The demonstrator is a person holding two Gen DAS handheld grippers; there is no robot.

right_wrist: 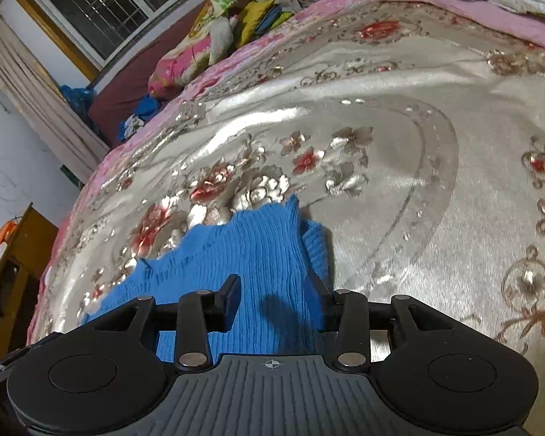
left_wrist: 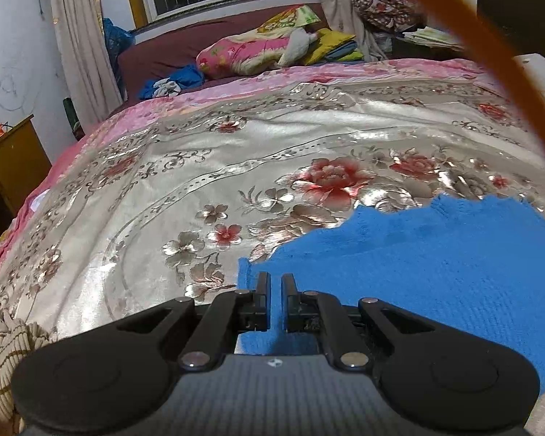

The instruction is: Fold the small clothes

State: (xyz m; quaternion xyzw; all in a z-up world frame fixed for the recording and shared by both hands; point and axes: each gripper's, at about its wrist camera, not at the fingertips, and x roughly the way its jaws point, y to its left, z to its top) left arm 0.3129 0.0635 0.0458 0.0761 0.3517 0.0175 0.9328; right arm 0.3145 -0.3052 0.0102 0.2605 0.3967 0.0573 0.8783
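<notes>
A blue knit garment (left_wrist: 418,261) lies on a silvery floral bedspread (left_wrist: 200,152). In the left wrist view its left edge runs up into the narrow slot between the fingers of my left gripper (left_wrist: 276,279), which is shut on that edge. In the right wrist view the same blue garment (right_wrist: 250,247) spreads below my right gripper (right_wrist: 274,283). Its jaws stand wide apart over the cloth and the pads are not pressing on it. The right finger (right_wrist: 318,285) sits near the garment's ribbed right edge.
A beige striped knit (left_wrist: 3,356) lies at the bed's near left corner. An orange cable (left_wrist: 490,54) crosses the upper right. Folded bedding and pillows (left_wrist: 250,51) pile up at the far side under the window. A wooden cabinet (left_wrist: 11,160) stands left of the bed.
</notes>
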